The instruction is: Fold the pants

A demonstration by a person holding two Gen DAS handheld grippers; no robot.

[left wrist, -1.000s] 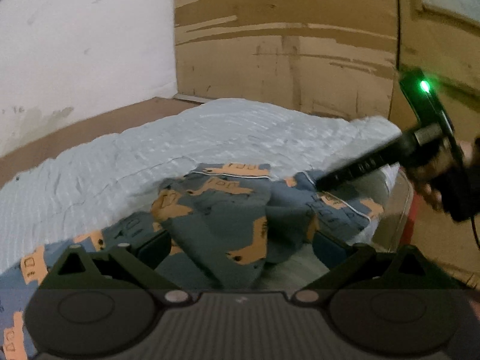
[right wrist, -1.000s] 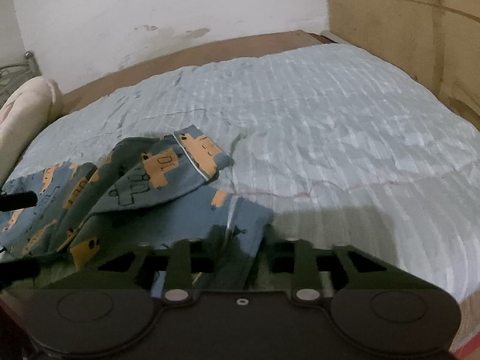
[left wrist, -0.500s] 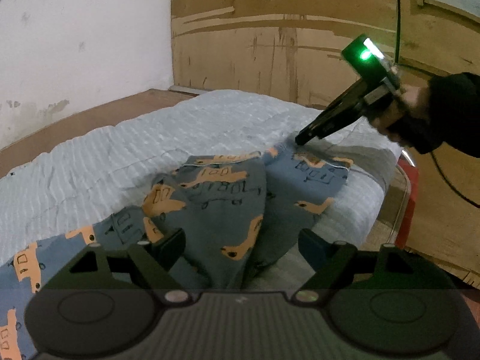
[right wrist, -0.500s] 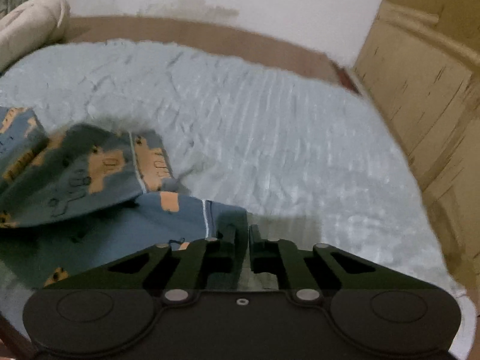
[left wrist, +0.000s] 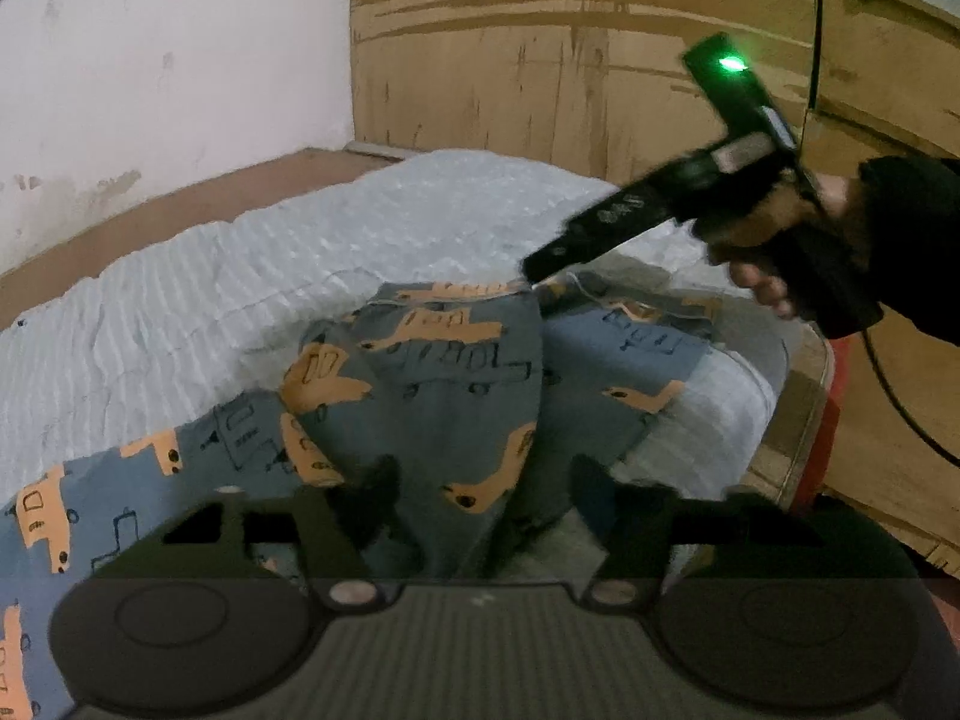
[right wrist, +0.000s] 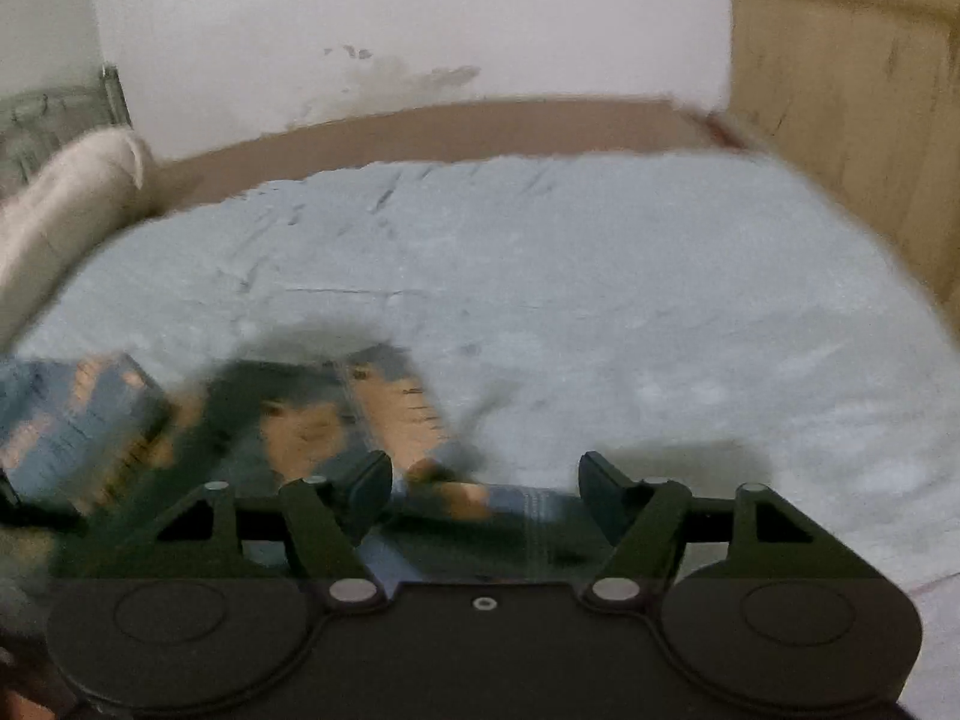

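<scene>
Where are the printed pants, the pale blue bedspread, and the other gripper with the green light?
printed pants [left wrist: 444, 396], left wrist view, on the raised middle fold.
pale blue bedspread [right wrist: 600, 276], right wrist view, on its bare middle.
right gripper [left wrist: 543, 261], left wrist view, at its fingertips above the pants' far edge.

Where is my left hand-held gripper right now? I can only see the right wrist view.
Observer: The left hand-held gripper sits low over a raised fold of the pants. Its jaws have just been closing, with the fold between them but not yet pinched.
Operator: How does my right one look from there?
Observer: The right hand-held gripper has its tip just above the pants' far edge, near the bed corner. Its jaws have just been opening, and the hem lies loose beneath them.
</scene>
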